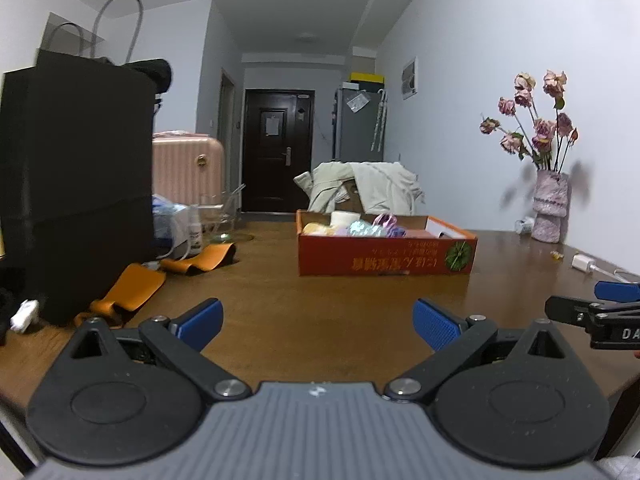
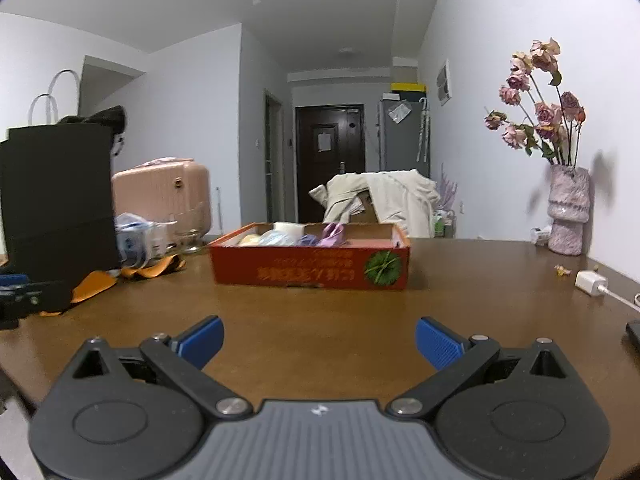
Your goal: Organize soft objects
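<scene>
An orange cardboard box [image 1: 384, 258] stands on the brown table, also in the right wrist view [image 2: 310, 266]. It holds several soft rolled items: yellow, pale blue, purple and white [image 1: 360, 226] [image 2: 296, 236]. My left gripper [image 1: 318, 322] is open and empty, low over the table in front of the box. My right gripper [image 2: 319, 340] is open and empty, also in front of the box. The right gripper's fingertips show at the right edge of the left wrist view [image 1: 592, 304]. The left gripper shows at the left edge of the right wrist view [image 2: 20, 296].
A black paper bag [image 1: 76, 184] stands at the left with orange leather pieces [image 1: 136, 288] beside it. A vase of dried roses [image 2: 568, 208] stands at the right wall. A white charger [image 2: 590, 282] lies on the table's right. A chair draped with clothes [image 1: 368, 188] is behind the box.
</scene>
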Motion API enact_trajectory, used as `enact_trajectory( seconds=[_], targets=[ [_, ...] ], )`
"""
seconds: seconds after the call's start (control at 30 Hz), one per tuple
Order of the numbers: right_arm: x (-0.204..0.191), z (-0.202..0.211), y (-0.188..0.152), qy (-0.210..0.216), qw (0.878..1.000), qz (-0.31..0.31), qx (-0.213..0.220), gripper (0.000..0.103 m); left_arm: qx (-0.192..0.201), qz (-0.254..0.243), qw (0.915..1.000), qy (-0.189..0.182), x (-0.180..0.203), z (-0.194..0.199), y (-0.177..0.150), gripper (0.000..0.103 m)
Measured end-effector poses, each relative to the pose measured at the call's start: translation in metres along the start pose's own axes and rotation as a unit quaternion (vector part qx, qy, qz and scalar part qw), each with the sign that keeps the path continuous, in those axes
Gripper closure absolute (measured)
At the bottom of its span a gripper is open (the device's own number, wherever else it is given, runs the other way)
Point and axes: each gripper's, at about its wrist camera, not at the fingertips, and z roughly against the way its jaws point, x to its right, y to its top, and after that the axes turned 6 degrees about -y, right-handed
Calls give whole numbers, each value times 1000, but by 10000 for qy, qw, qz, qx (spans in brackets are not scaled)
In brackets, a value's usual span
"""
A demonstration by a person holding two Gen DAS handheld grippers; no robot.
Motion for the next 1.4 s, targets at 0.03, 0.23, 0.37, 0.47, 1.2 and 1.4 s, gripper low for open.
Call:
enact_trajectory(
  seconds=[0.03,0.23,0.37,0.47,1.2,1.4],
  targets=[
    [-2,5,-5,-15,10000,-86,1,0,-26,25,10000,43,0,6,-4,0],
    [-21,36,-33,441,9983,-235,-305,0,-147,-148,9997,-85,6,33,-24,0],
    [-29,48,-35,307,9992,-1,-252,0,-50,-143,9998,-119,8,41,-21,0],
    [-28,51,-31,306,9994,-27,-176,0,20,-127,9999,-110,9,44,-19,0],
    [-19,52,-28,261,9994,-164,-155,0,77,-103,9998,-131,10,49,-17,0],
    [-19,52,-28,263,9994,-167,-168,0,89,-107,9998,-131,10,49,-17,0]
  ],
)
